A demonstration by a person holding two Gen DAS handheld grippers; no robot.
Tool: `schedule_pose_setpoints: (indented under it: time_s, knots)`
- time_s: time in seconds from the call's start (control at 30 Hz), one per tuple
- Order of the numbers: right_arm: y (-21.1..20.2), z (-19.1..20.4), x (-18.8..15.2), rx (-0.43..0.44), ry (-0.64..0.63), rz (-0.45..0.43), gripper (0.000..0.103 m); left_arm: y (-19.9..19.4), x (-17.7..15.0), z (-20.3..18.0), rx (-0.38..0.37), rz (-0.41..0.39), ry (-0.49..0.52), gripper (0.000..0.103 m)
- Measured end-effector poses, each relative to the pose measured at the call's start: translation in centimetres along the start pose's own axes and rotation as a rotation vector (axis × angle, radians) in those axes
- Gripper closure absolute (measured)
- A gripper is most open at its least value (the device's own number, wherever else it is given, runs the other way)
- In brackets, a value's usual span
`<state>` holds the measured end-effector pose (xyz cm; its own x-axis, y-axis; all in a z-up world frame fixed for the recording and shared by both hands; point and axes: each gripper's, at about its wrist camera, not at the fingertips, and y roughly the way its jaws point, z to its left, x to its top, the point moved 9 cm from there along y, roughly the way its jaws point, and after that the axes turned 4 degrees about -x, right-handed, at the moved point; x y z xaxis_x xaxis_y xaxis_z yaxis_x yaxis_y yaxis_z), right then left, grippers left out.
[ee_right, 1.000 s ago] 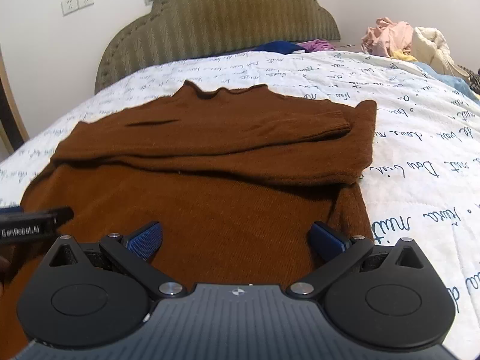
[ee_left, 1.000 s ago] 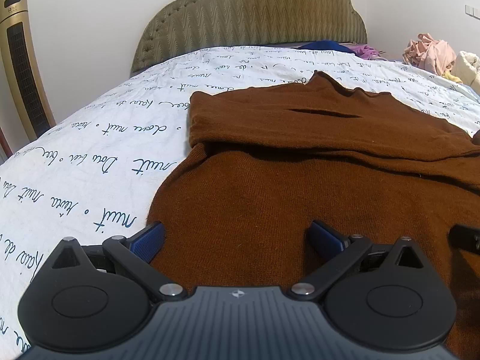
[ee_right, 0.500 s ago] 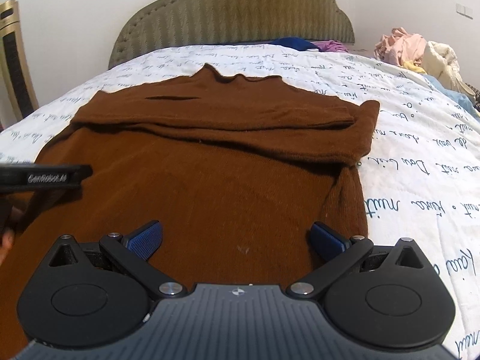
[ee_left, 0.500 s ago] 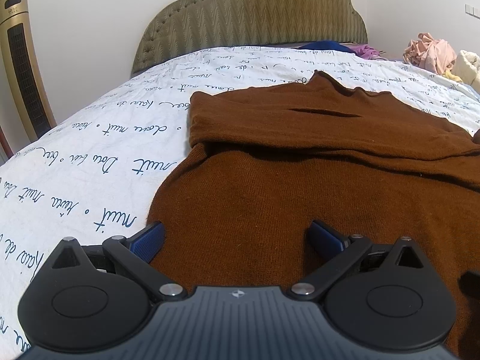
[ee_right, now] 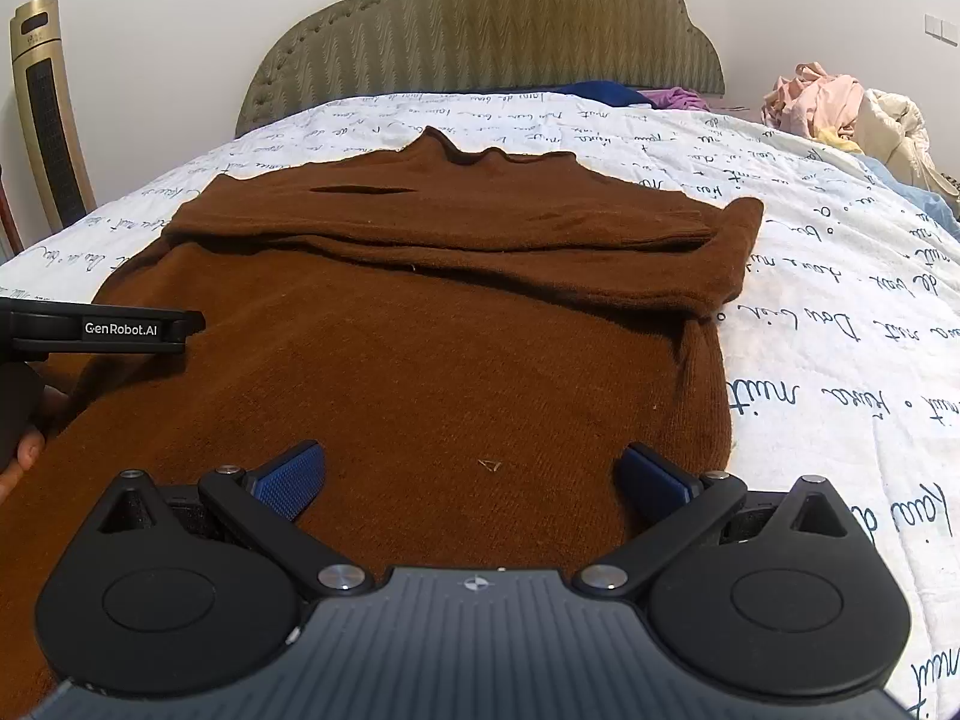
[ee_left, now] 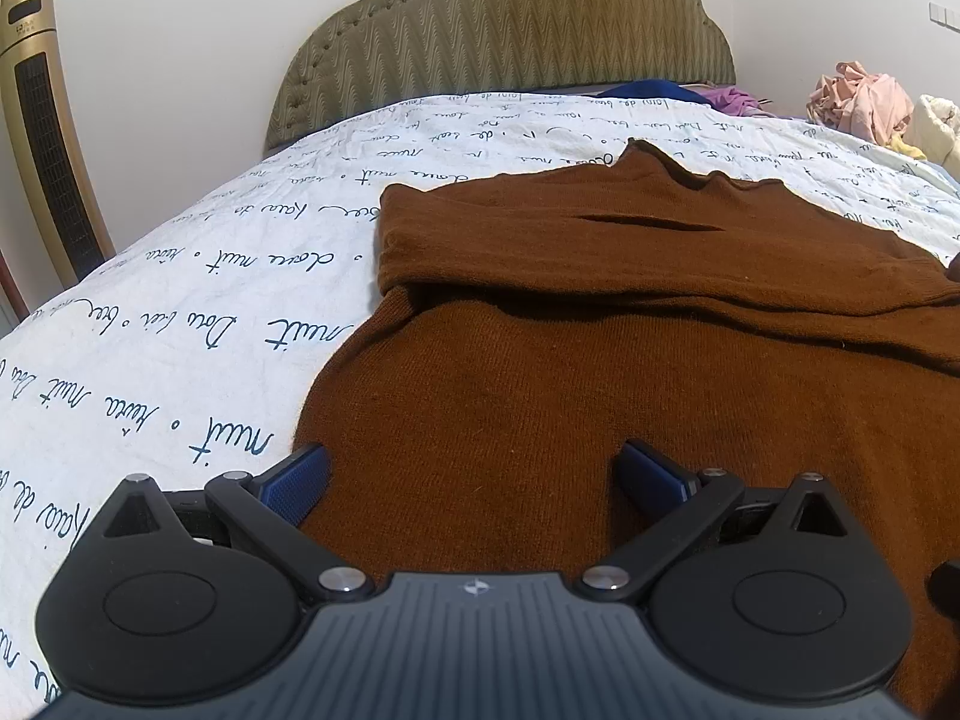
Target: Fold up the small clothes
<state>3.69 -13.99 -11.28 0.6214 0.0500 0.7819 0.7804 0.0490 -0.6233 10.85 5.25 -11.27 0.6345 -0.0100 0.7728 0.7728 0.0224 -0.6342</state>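
A brown knit sweater (ee_left: 600,372) lies flat on the bed, collar toward the headboard, both sleeves folded across the chest. It also shows in the right wrist view (ee_right: 420,348). My left gripper (ee_left: 474,474) is open and empty, low over the sweater's lower left part, its left pad at the sweater's edge. My right gripper (ee_right: 474,474) is open and empty over the lower right part, near the hem. The left gripper's side (ee_right: 102,330) shows in the right wrist view, over the sweater's left edge.
The bed has a white quilt with blue script (ee_left: 180,312) and a green padded headboard (ee_right: 480,30). A pile of pink and cream clothes (ee_right: 840,108) lies at the far right. A gold tower fan (ee_left: 48,132) stands left of the bed.
The right gripper has drawn back toward the hem and turned a little left, so the left gripper shows higher and larger in its view. The left gripper has barely moved. The sweater lies unchanged.
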Motion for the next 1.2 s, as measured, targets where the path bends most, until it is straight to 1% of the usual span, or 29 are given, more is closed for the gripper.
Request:
schedule_pose_setpoints:
  time_s: [0.47,1.03,1.13,1.2]
  knots:
    - [-0.4,-0.3,0.0,0.009,0.017,-0.005,0.000,0.0,0.0,0.0,-0.004,0.001,-0.004,0.000]
    - [-0.9,0.5,-0.3,-0.002,-0.051,0.004,0.000,-0.5,-0.1,0.4,0.005,0.014,-0.018,0.000]
    - [-1.1,0.6,-0.3,0.012,-0.051,0.000,0.000,-0.5,-0.1,0.4,0.008,0.013,-0.016,0.000]
    - [-1.1,0.3,-0.3,0.026,-0.028,0.003,0.000,-0.6,-0.1,0.4,0.008,0.014,-0.016,0.000]
